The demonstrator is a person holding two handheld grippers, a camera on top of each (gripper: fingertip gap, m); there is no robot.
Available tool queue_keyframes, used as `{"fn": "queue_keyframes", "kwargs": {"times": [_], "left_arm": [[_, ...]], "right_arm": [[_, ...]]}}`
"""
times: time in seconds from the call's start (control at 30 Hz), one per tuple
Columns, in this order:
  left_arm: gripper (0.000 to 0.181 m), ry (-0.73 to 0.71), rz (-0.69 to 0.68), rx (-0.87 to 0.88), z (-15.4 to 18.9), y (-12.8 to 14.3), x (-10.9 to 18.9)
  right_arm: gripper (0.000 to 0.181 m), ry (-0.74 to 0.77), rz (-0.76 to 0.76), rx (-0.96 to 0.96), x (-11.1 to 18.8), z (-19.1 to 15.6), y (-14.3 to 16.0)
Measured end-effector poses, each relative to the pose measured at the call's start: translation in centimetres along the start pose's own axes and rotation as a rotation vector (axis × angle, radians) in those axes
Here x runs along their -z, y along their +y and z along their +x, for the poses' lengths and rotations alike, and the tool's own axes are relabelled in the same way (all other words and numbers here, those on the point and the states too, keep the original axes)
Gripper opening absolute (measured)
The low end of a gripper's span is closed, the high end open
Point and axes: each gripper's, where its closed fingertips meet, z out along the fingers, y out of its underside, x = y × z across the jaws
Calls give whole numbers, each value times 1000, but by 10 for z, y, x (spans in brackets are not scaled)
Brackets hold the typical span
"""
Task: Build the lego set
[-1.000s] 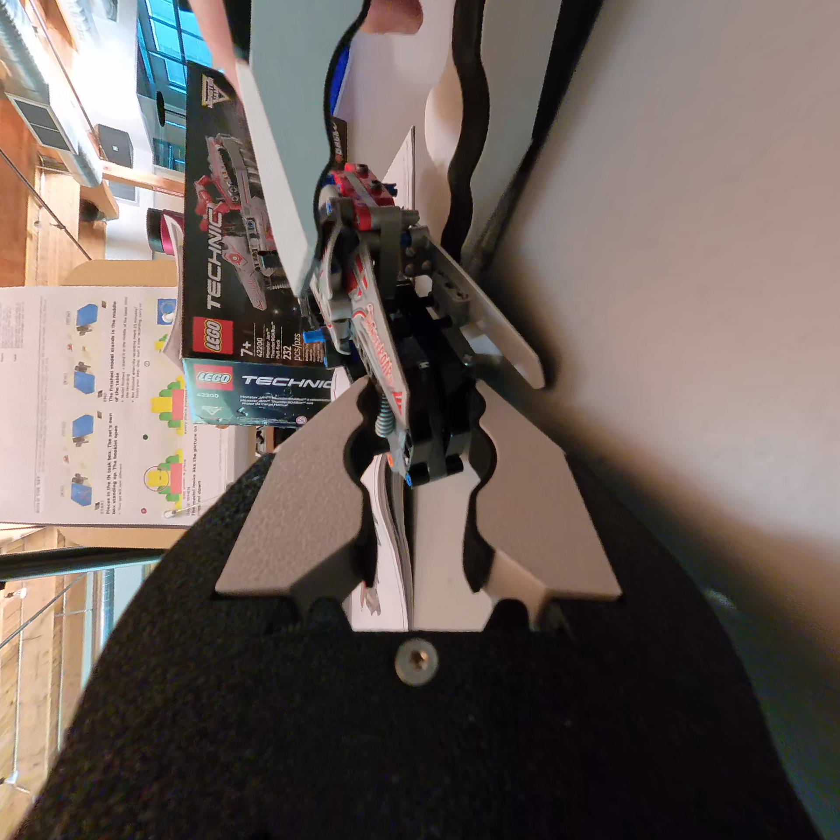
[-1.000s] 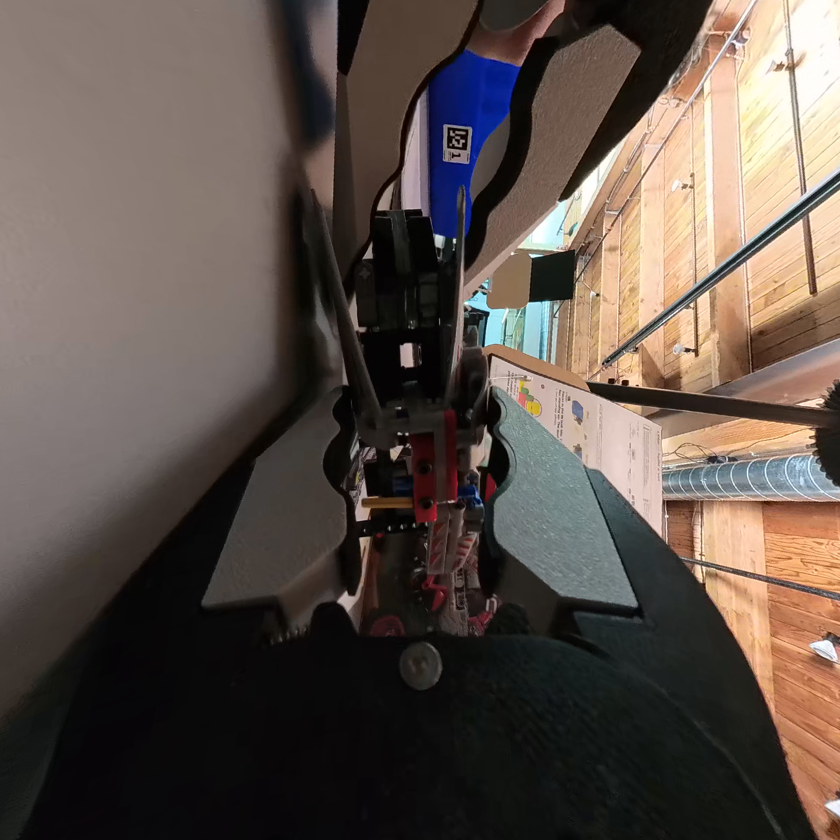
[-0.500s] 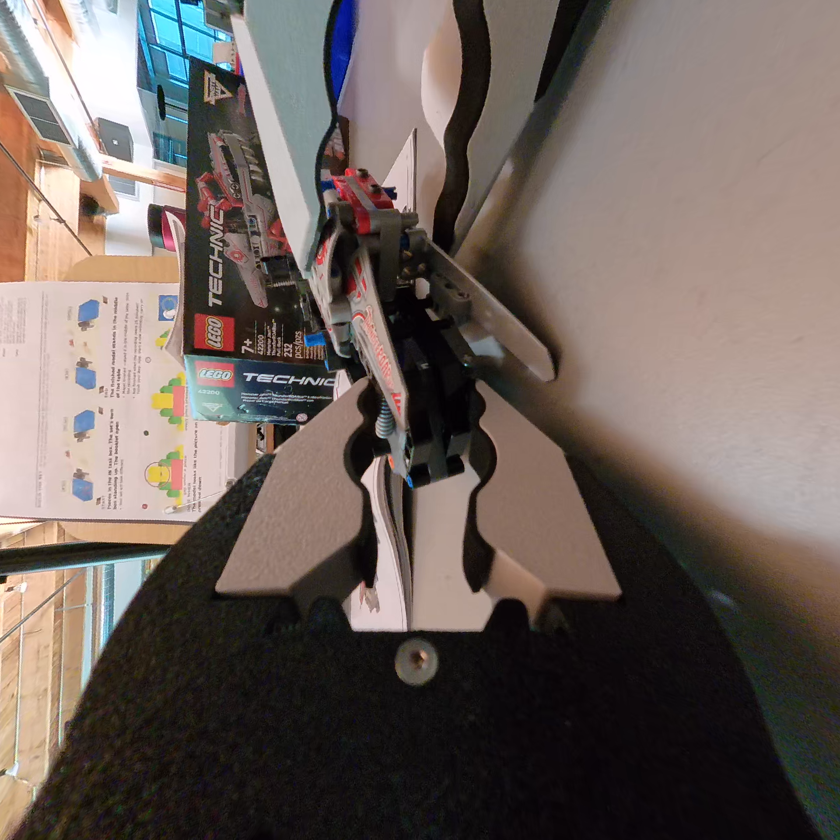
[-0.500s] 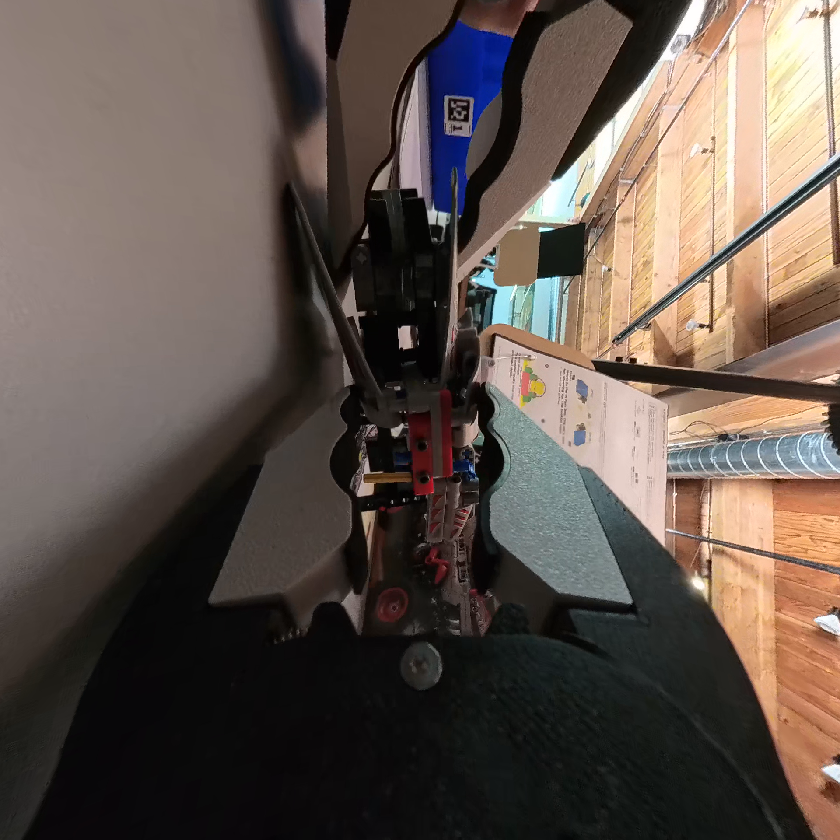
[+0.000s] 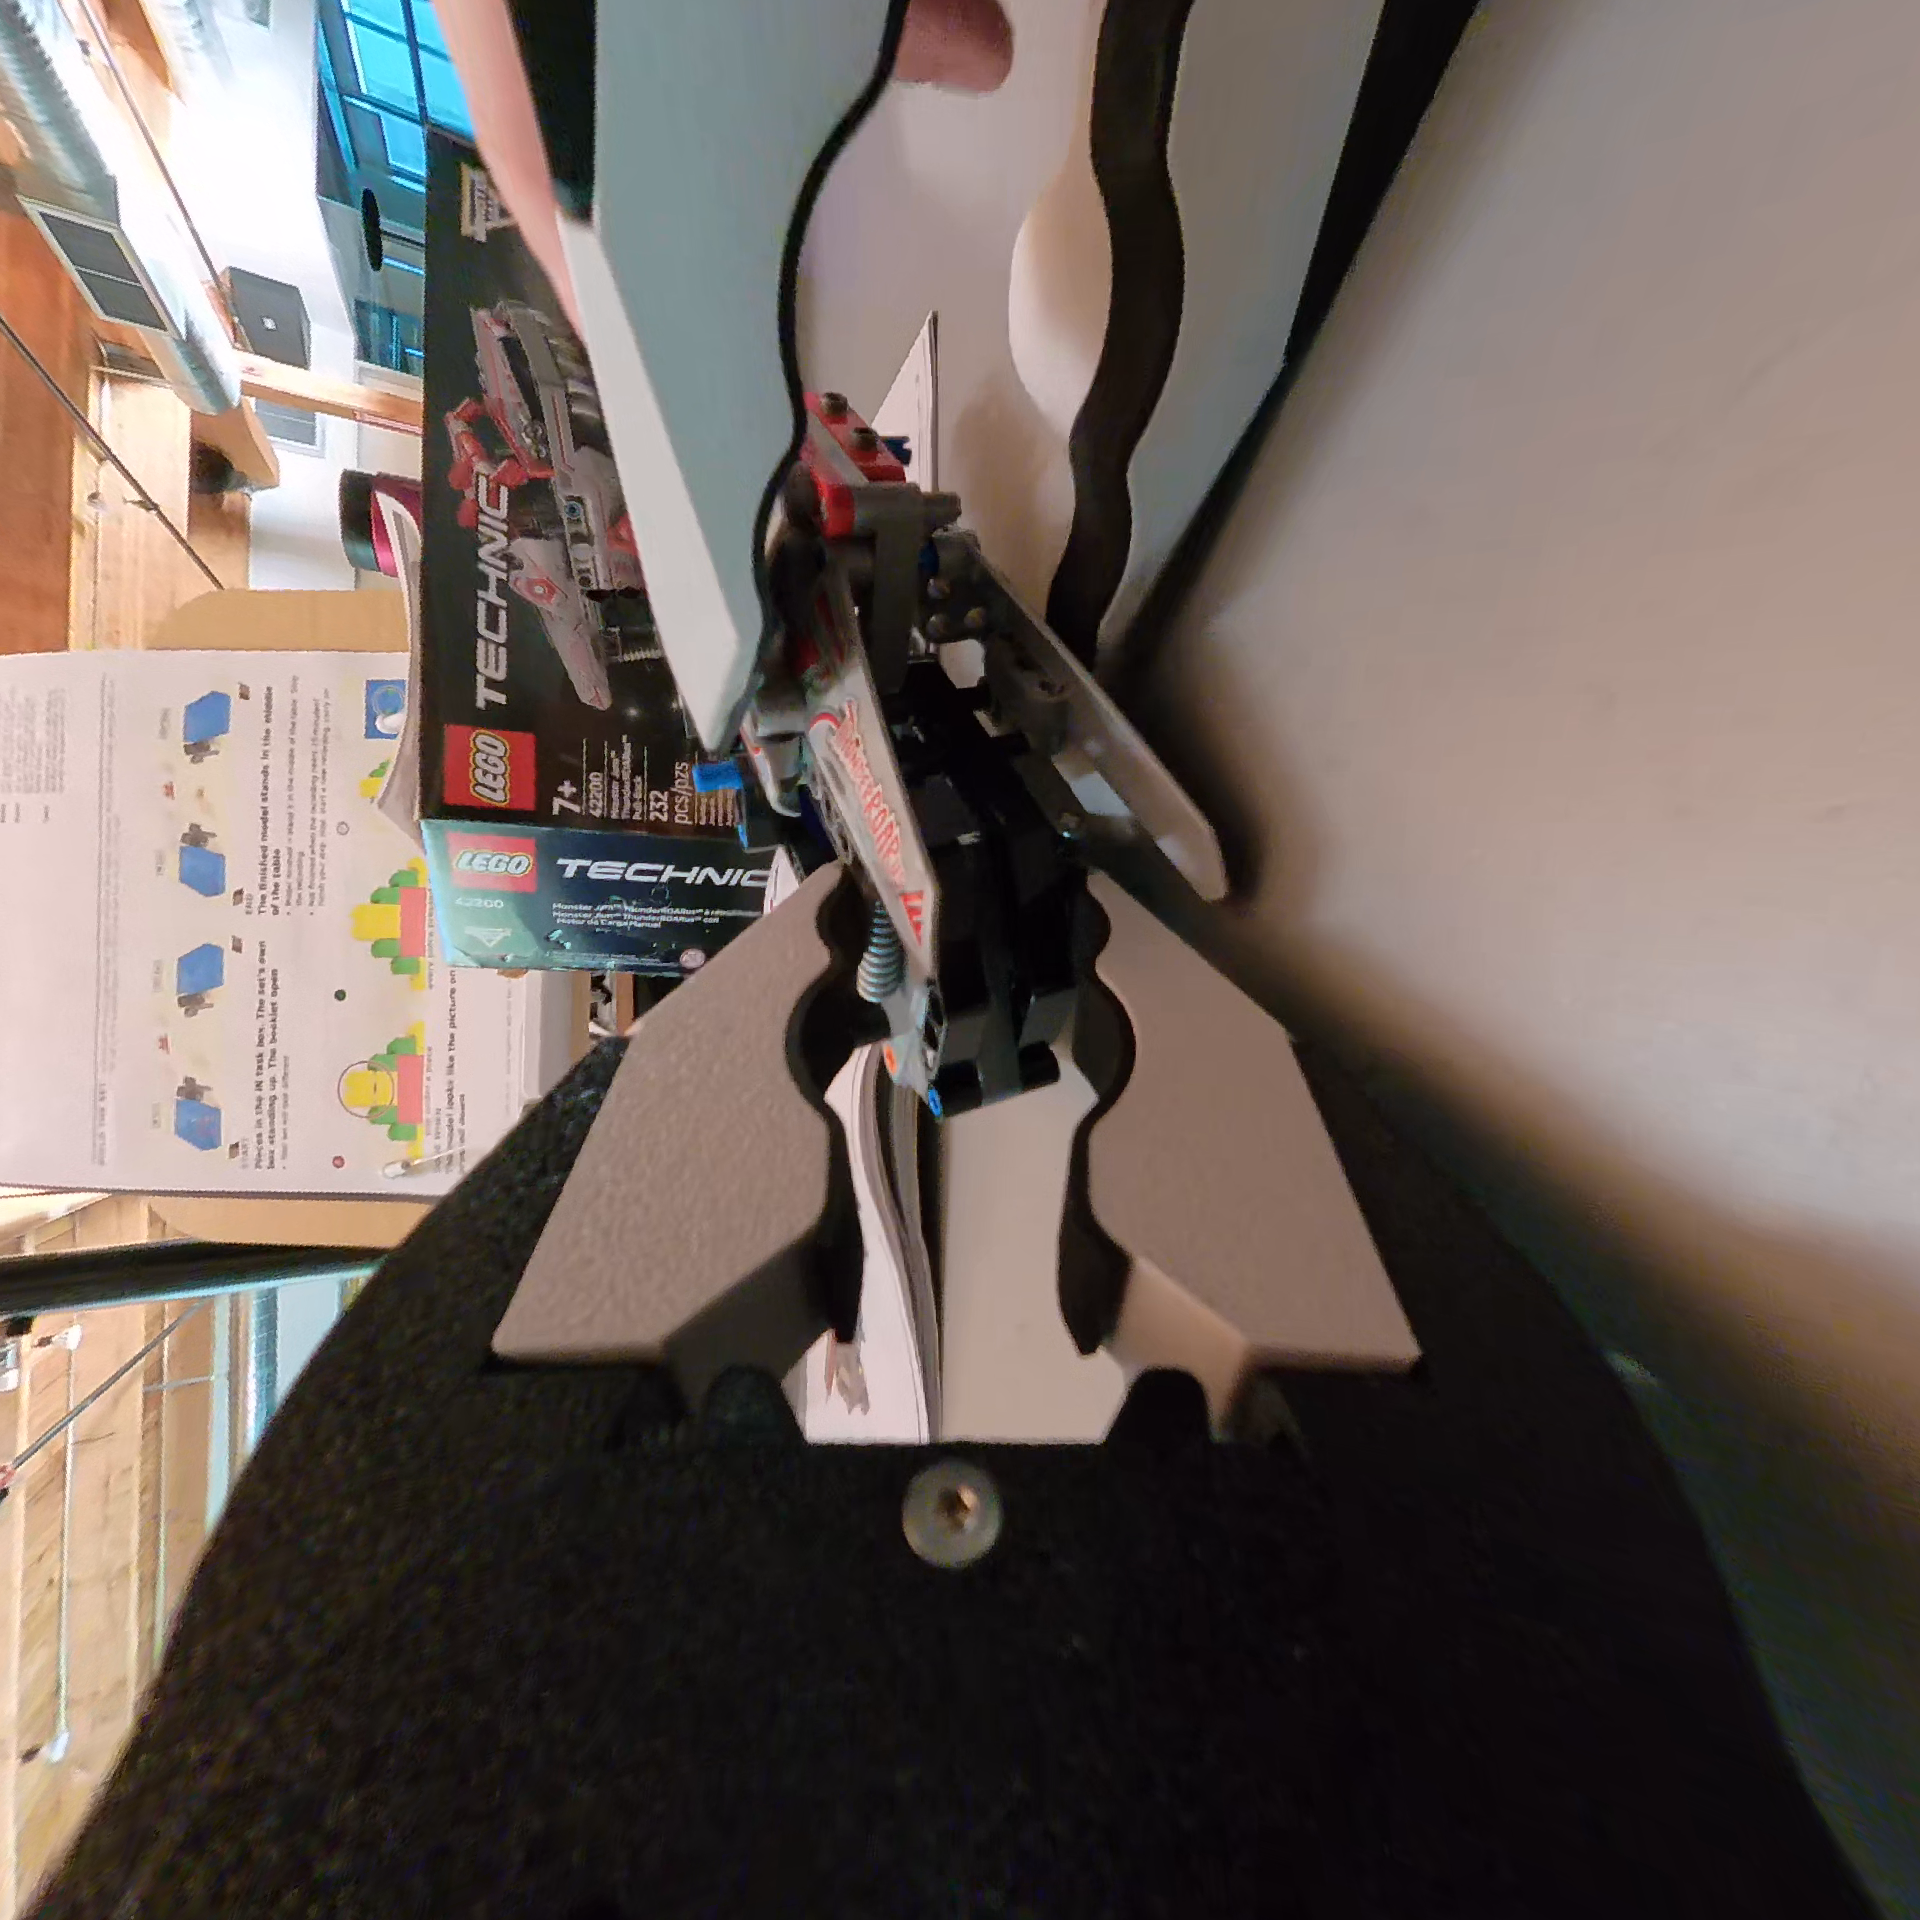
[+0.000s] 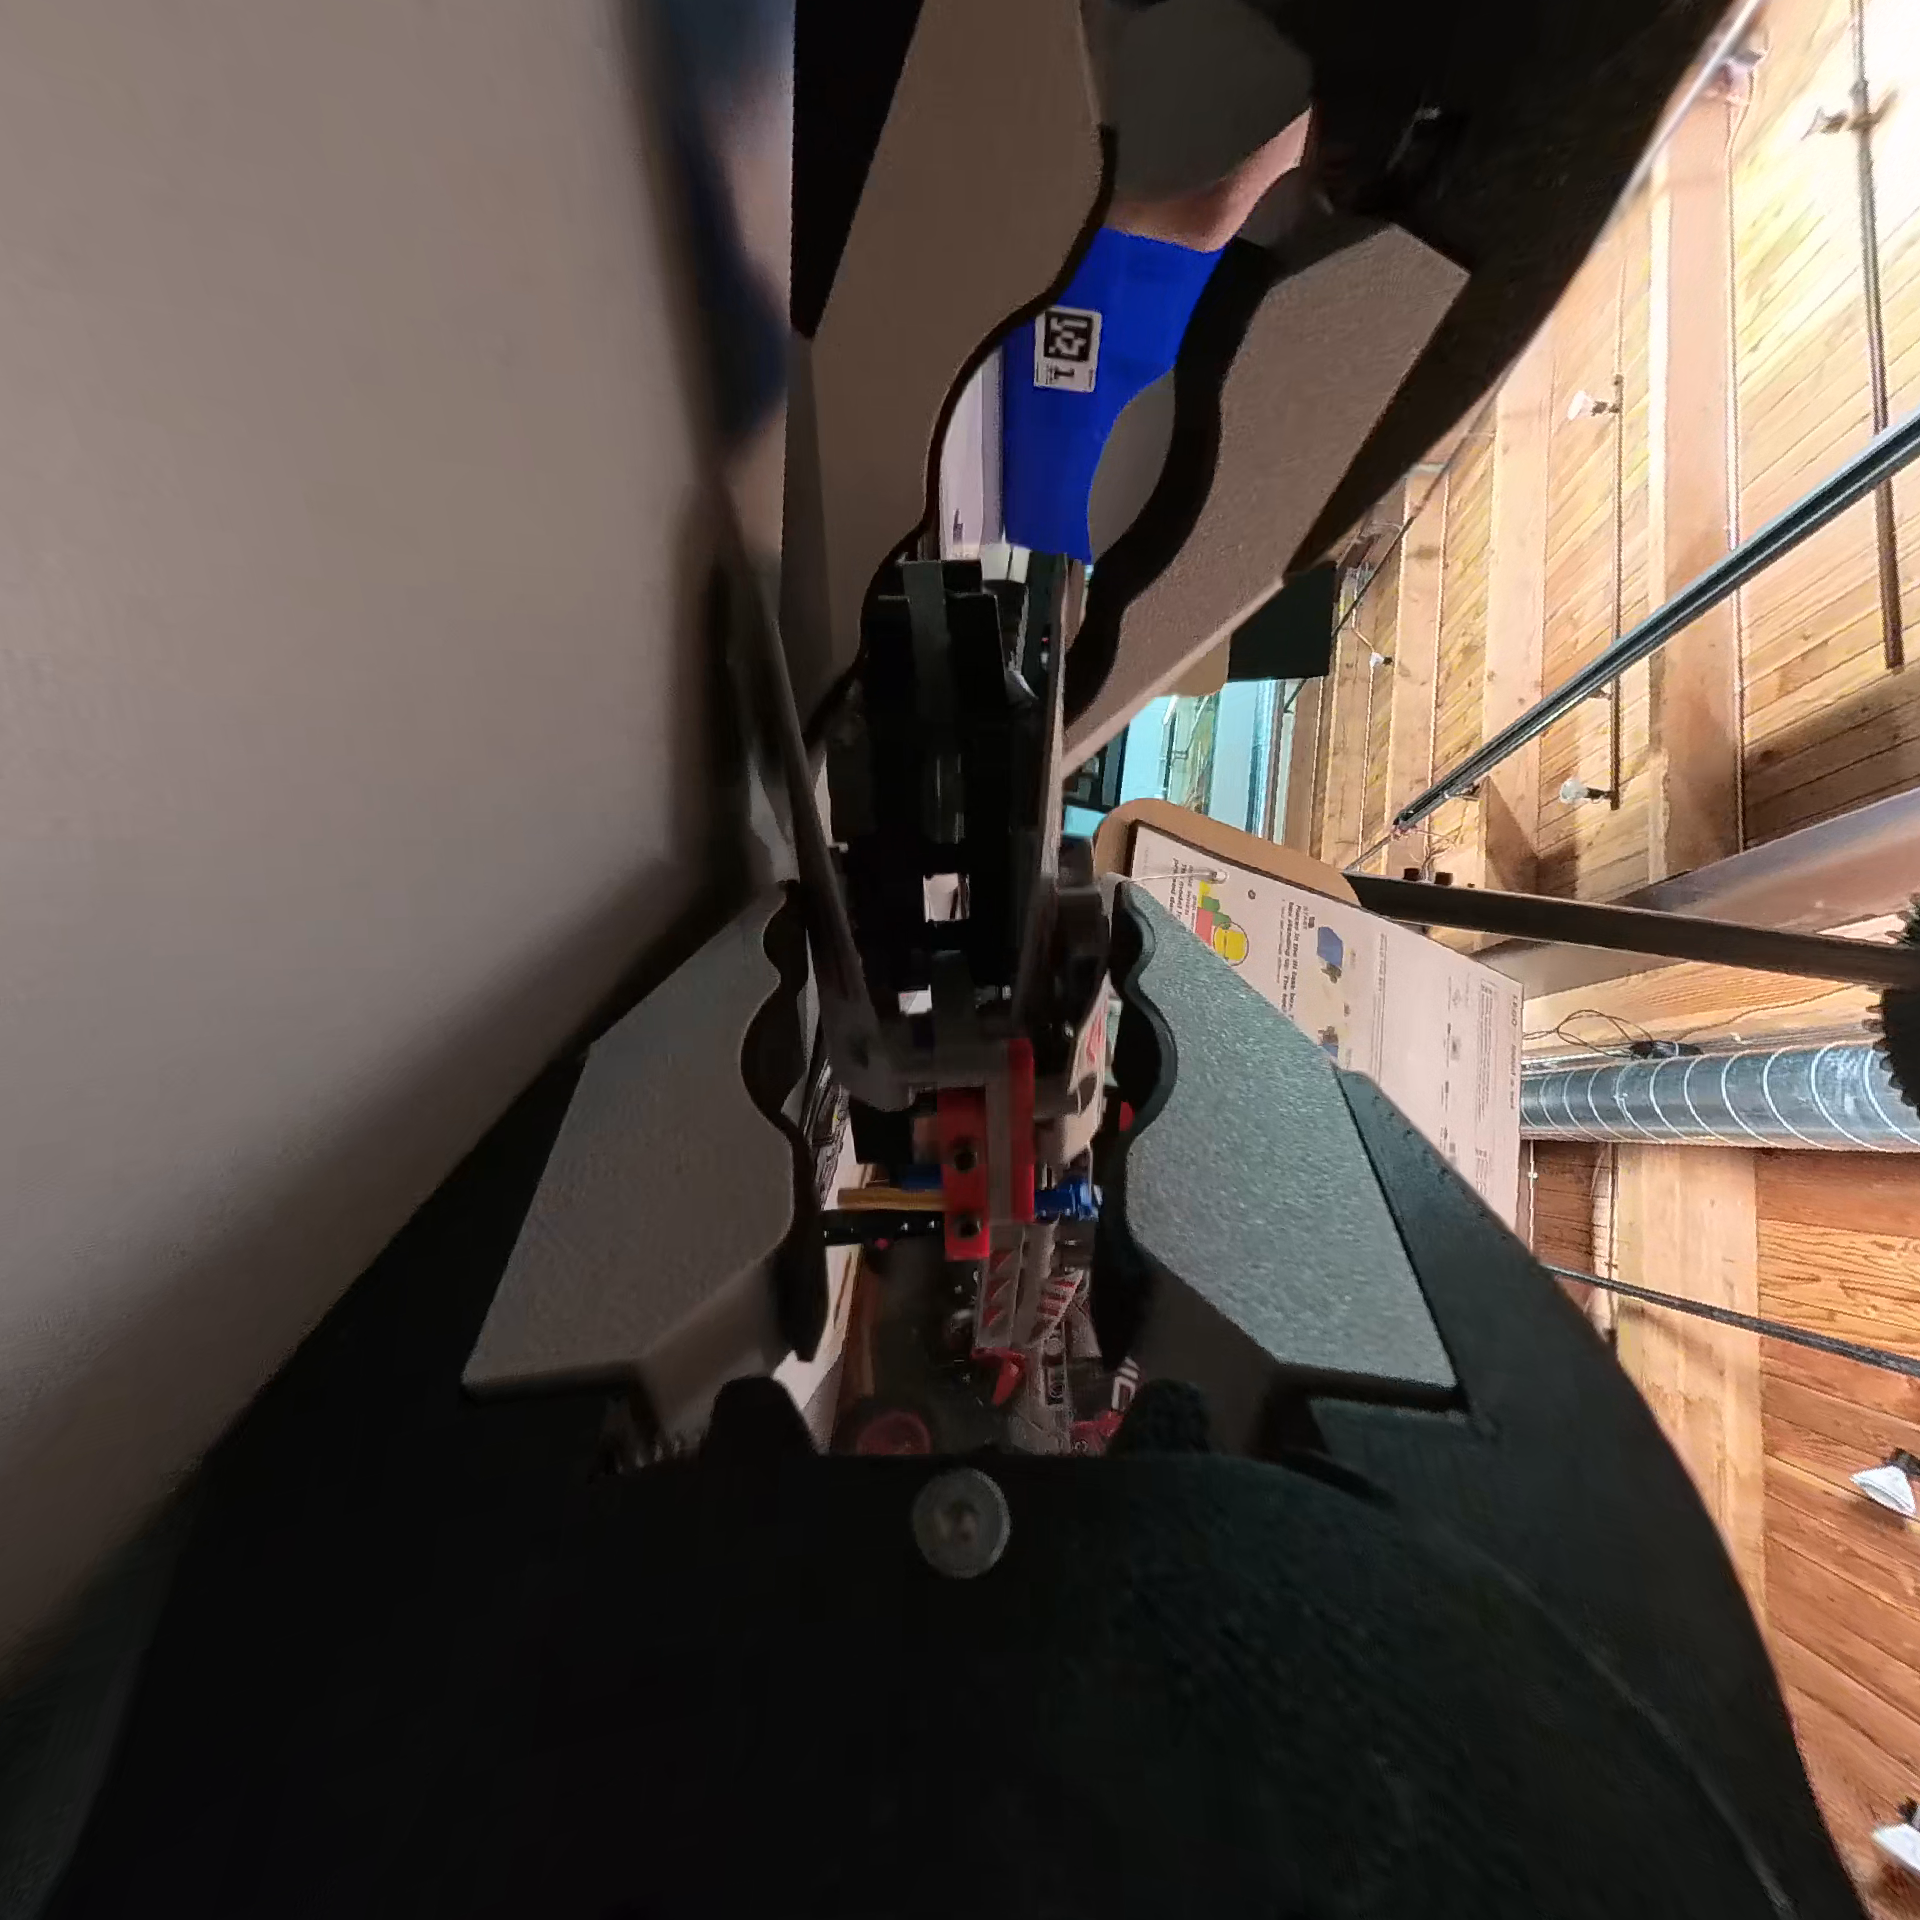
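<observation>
The half-built lego model [image 5: 883,790] is grey, black and red, with a white stickered panel and a small spring. It is held just off the white table [image 5: 1558,727] between both grippers. My left gripper [image 5: 956,997] is shut on its black end. My right gripper [image 6: 956,1049] is shut on its red and grey end, and the model [image 6: 945,790] runs away from it to the left gripper's fingers [image 6: 935,312]. In the left wrist view the right gripper's fingers [image 5: 686,343] close on the far end. The model's underside is hidden.
The lego set box [image 5: 540,644] stands behind the model. A printed instruction sheet [image 5: 208,914] on cardboard stands beyond it. An open booklet [image 5: 894,1226] lies under the left gripper. A blue box with a tag [image 6: 1101,416] is behind the left gripper. A person's hand [image 5: 945,42] shows at the top. Left and right tips are no more than a few centimetres apart.
Both grippers keep their hold on the model. The model and grippers have shifted slightly, and the right gripper sits a little closer along the model. Nothing was let go.
</observation>
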Motion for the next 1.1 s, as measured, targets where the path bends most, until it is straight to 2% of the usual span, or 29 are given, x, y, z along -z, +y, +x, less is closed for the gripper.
{"fn": "queue_keyframes", "kwargs": {"times": [0.07,0.47,0.7,0.83,1.1], "left_arm": [[37,10,19,19,1,-5,1],[37,5,10,-6,1,-2,2],[37,33,39,77,-2,2,5],[37,44,50,85,-2,2,6],[37,43,61,92,-3,1,7]], "right_arm": [[62,0,-18,3,-5,2,0],[58,-30,-22,-8,-10,-1,-2],[61,42,-4,37,-12,6,-6],[58,27,-5,68,-13,5,-8],[53,-43,11,-11,-13,5,-9]]}}
